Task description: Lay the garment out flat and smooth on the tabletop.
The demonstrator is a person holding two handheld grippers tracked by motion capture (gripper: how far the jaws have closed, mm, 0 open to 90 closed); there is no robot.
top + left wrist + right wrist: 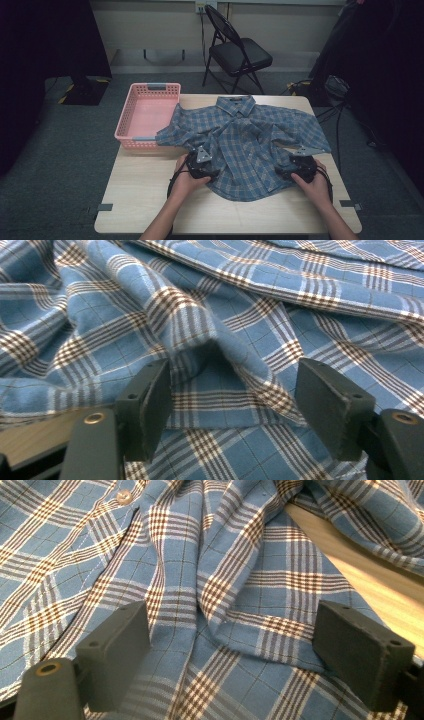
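A blue plaid shirt (245, 140) lies spread and rumpled on the wooden table (145, 195), collar at the far side. My left gripper (204, 159) rests at the shirt's near left hem. In the left gripper view the gripper (235, 405) stands open, its jaws wide apart on either side of a raised fold of the shirt (200, 340) without pressing it. My right gripper (299, 161) sits at the near right edge of the shirt. Its own view shows it (235, 650) open over creased fabric (220, 590), with a button (123, 497) farther off.
A pink plastic basket (148, 89) stands empty at the table's far left, touching the shirt's sleeve. A black folding chair (239, 52) stands on the floor beyond the table. Bare tabletop (350, 565) lies just beside the right gripper.
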